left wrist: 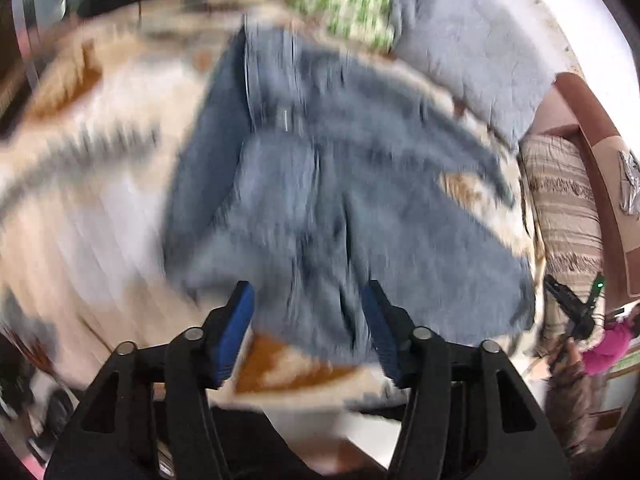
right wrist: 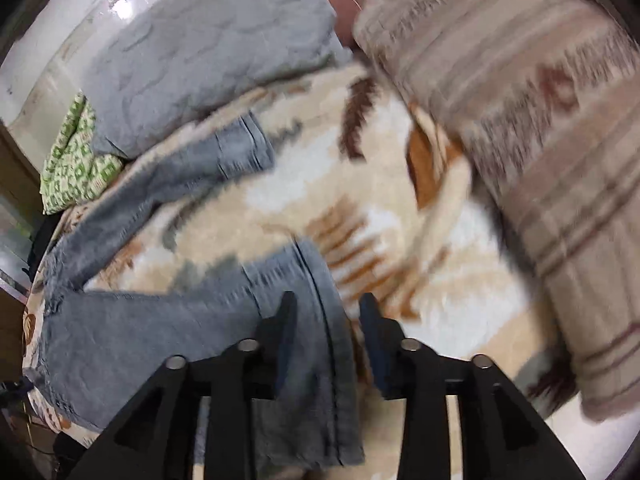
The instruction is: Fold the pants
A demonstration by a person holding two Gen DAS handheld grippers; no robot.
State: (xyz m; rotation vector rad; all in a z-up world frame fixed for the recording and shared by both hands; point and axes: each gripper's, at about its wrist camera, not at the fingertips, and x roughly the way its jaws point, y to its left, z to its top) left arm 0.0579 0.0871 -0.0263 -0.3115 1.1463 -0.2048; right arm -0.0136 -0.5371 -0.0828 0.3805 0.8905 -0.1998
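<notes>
Two grippers sit at the bottom of their frames, both spread wide and holding nothing. The left gripper (left wrist: 308, 300) hangs over the waist end of the jeans (left wrist: 320, 200), its blue pads (left wrist: 236, 332) either side of blurred denim. The right gripper (right wrist: 326, 308) straddles the hem of the nearer leg (right wrist: 280, 280). Beyond, the jeans lie spread across the patterned blanket (right wrist: 360, 184), the far leg (right wrist: 208, 156) splayed toward upper left, well apart from the near one. Farther back rest a grey pillow (right wrist: 208, 48) and a green cloth (right wrist: 76, 160). Judging from this, folding has hardly begun: the legs are not yet together, and every fold remains.
</notes>
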